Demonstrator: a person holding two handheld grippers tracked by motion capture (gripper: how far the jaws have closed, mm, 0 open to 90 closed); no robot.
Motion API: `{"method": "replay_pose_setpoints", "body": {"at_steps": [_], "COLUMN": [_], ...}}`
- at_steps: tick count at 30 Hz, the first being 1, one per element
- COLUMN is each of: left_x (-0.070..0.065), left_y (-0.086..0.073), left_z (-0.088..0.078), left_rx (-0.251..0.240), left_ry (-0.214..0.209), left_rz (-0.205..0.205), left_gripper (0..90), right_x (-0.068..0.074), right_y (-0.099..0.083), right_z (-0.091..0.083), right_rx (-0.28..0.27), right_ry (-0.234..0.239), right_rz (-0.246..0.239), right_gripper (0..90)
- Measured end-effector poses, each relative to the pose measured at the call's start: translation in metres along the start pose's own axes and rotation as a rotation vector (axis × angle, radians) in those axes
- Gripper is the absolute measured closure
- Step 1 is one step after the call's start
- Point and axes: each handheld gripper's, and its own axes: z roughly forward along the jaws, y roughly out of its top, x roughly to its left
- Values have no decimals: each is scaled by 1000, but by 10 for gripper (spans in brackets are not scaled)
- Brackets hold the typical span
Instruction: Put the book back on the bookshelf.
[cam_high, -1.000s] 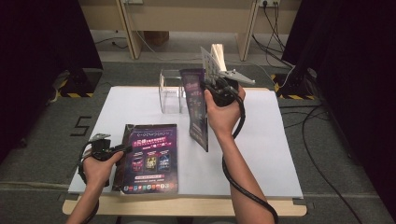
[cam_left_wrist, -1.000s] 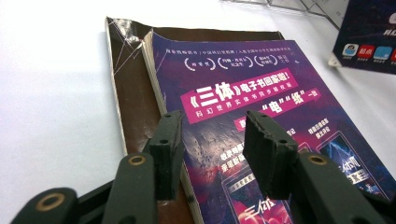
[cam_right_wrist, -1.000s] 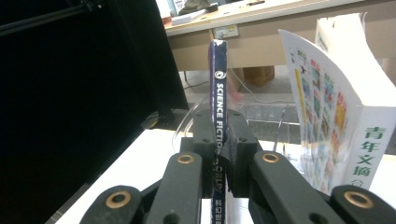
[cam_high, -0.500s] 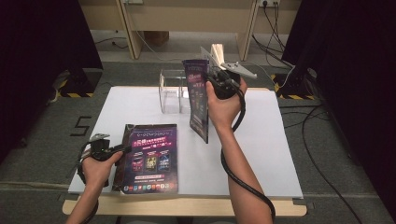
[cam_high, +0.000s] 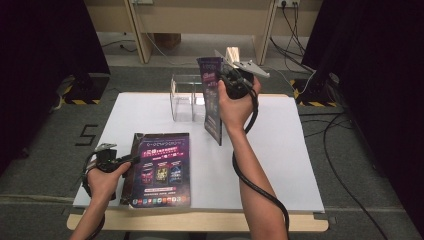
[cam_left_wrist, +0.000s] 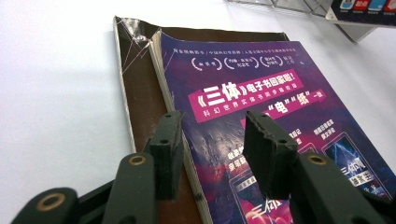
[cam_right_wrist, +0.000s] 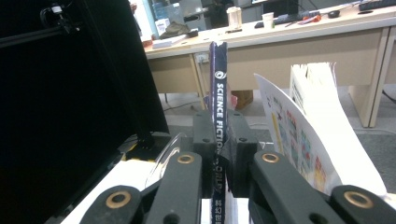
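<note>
The left tool (cam_high: 134, 159) rested with its jaws apart over the edge of the magazine (cam_high: 160, 170) that lay flat on the white tabletop (cam_high: 280, 150). Behind it stood a clear acrylic holder (cam_high: 184, 97). To its right, the right tool (cam_high: 224, 80) was clamped on the spine of a second magazine (cam_high: 212, 100), held upright above the tabletop.

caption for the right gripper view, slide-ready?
Right gripper clamps a magazine by its spine, held upright, loose pages fanning beside it.

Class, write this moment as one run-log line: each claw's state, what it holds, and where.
right claw: shut on upright dark purple magazine, beside clear acrylic holder | left claw: open over flat purple magazine on white table
</note>
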Motion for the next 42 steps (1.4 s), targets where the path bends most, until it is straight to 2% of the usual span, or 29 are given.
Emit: {"method": "replay_pose_setpoints", "body": {"at_steps": [13, 22, 42], "left_x": [2, 3, 5], "left_y": [-1, -2, -3], "left_z": [1, 2, 2], "left_rx": [-3, 2, 4], "left_ry": [1, 3, 1], "left_rz": [-10, -8, -10], "left_gripper": [571, 574, 577], "right_x": [5, 6, 3], "right_y": [6, 1, -3], "right_z": [21, 37, 65], "right_rx": [-25, -15, -34], "right_ry": [-33, -58, -116], "right_rz": [-22, -26, -56], "right_gripper": [848, 848, 848]}}
